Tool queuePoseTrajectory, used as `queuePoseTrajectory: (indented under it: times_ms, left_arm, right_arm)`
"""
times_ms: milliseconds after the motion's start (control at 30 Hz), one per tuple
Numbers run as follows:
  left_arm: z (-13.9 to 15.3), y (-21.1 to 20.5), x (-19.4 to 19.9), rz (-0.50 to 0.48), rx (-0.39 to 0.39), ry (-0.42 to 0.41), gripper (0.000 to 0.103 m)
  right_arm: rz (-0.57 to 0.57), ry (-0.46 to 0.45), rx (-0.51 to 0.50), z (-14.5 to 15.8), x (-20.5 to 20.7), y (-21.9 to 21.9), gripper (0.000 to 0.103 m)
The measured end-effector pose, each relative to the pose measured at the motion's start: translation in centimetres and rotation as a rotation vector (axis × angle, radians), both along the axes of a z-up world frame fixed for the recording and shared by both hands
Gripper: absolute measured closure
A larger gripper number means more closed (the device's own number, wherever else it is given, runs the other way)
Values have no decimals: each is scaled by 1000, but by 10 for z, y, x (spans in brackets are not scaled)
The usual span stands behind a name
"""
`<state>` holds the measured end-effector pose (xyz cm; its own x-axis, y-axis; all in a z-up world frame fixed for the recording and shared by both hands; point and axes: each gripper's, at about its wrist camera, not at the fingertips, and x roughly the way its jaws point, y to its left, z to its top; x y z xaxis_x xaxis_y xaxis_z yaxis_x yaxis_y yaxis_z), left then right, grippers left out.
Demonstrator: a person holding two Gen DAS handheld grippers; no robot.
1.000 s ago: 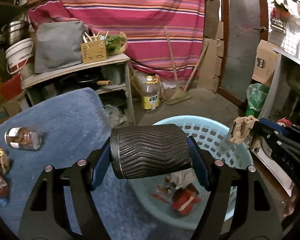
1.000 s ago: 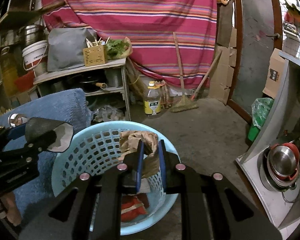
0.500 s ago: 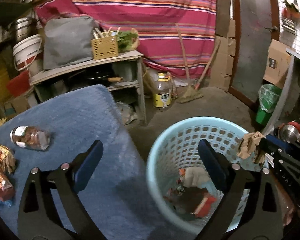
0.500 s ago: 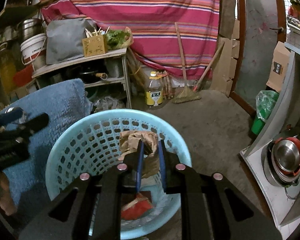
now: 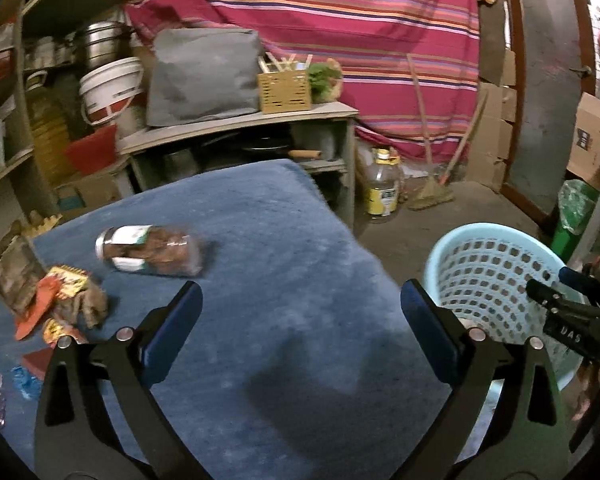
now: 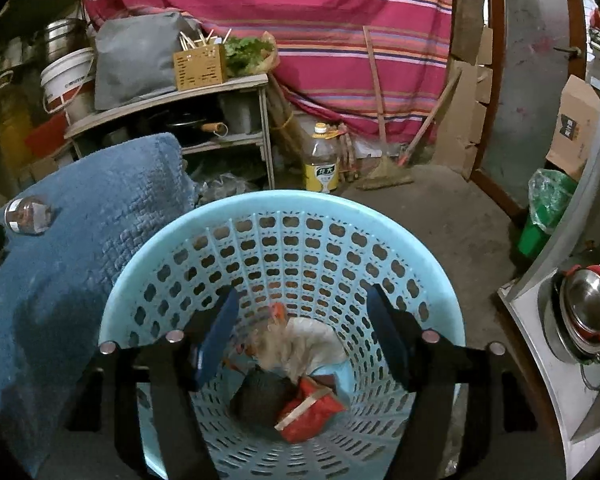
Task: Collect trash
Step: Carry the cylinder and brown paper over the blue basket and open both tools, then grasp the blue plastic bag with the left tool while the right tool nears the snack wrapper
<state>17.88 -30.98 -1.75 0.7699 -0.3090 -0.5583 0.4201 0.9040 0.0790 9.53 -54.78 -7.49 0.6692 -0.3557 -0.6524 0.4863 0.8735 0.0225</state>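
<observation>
A light blue perforated basket [image 6: 340,216] stands on the floor beside a blue mat [image 5: 260,264]; it also shows in the left wrist view [image 5: 488,264]. My right gripper [image 6: 302,332] is open over the basket's mouth. Inside lie crumpled paper [image 6: 300,344], a dark ribbed cup [image 6: 264,396] and a red wrapper [image 6: 312,412]. My left gripper [image 5: 300,316] is open and empty above the mat. A jar [image 5: 152,250] lies on its side on the mat, with several wrappers [image 5: 56,300] at the left edge.
A shelf unit [image 5: 240,128] with a grey bag and a wooden box stands behind the mat. An oil bottle [image 6: 320,160] and brooms [image 6: 384,172] sit by the striped curtain. A green bin [image 6: 548,208] and a metal counter with pots [image 6: 584,312] are at the right.
My left gripper let the dark cup fall into the basket and swung left over the mat. My right gripper opened and dropped the crumpled paper into the basket.
</observation>
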Motion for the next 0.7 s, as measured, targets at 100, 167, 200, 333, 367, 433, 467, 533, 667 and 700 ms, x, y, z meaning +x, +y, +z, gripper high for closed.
queuePoseTrajectory:
  times_ms: [100, 167, 200, 333, 367, 433, 467, 533, 667, 700]
  left_arm:
    - [2, 21, 3, 32, -8, -7, 6]
    - [3, 37, 6, 55, -8, -15, 6]
    - [4, 48, 7, 71, -6, -22, 6]
    - [6, 85, 14, 111, -14, -21, 6]
    - [8, 96, 15, 126, -17, -25, 6]
    - [9, 115, 18, 150, -20, -29, 6]
    - [10, 127, 20, 162, -19, -31, 6]
    - [9, 147, 23, 184, -8, -39, 6]
    - [2, 192, 26, 240, 14, -36, 5]
    - [-1, 207, 29, 257, 13, -23, 5]
  right_arm:
    - [-17, -6, -10, 2, 2, 9, 24]
    - [-20, -27, -10, 6, 1, 16, 19]
    - [-14, -38, -8, 8, 2, 23, 16]
    - [33, -65, -26, 20, 11, 56, 12]
    - [45, -70, -30, 23, 14, 63, 12]
    - [80, -87, -41, 31, 21, 84, 12]
    - [95, -96, -42, 34, 24, 95, 11]
    - [122, -114, -33, 40, 29, 113, 11]
    - [169, -144, -6, 43, 40, 149, 10]
    - [182, -147, 0, 42, 43, 159, 10]
